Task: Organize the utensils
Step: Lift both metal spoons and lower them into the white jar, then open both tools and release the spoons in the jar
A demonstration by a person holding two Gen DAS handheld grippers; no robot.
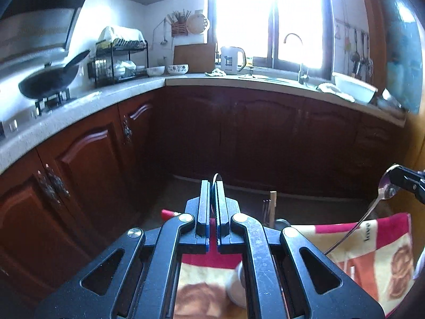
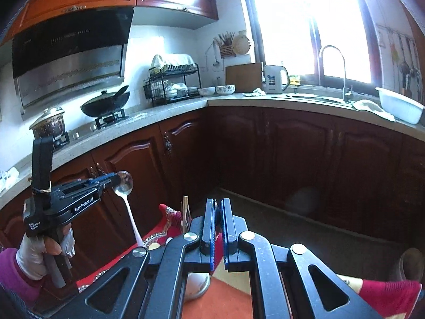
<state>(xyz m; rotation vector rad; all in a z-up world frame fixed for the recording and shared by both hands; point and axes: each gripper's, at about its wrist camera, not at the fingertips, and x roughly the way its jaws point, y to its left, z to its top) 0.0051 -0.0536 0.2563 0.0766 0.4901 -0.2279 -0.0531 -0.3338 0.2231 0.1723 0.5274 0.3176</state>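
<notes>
My left gripper (image 1: 212, 186) is shut on the bowl of a metal spoon; only a thin rim of it (image 1: 216, 176) shows above the tips. In the right wrist view the left gripper (image 2: 117, 179) holds that spoon (image 2: 127, 199) by its bowl, handle hanging down toward the cloth. My right gripper (image 2: 218, 204) is shut on another spoon; the left wrist view shows its tips (image 1: 395, 176) clamped on the bowl of that spoon (image 1: 372, 207), handle slanting down-left. A holder with chopsticks (image 1: 271, 207) stands on the patterned cloth (image 1: 372, 244); its sticks (image 2: 185, 210) show past the right gripper.
A white cup or bowl (image 1: 236, 287) lies on the cloth under the left gripper; it also shows below the right gripper (image 2: 196, 284). Dark wooden cabinets (image 1: 239, 133) and an L-shaped countertop (image 1: 132, 87) with a wok, dish rack, kettle and sink stand ahead.
</notes>
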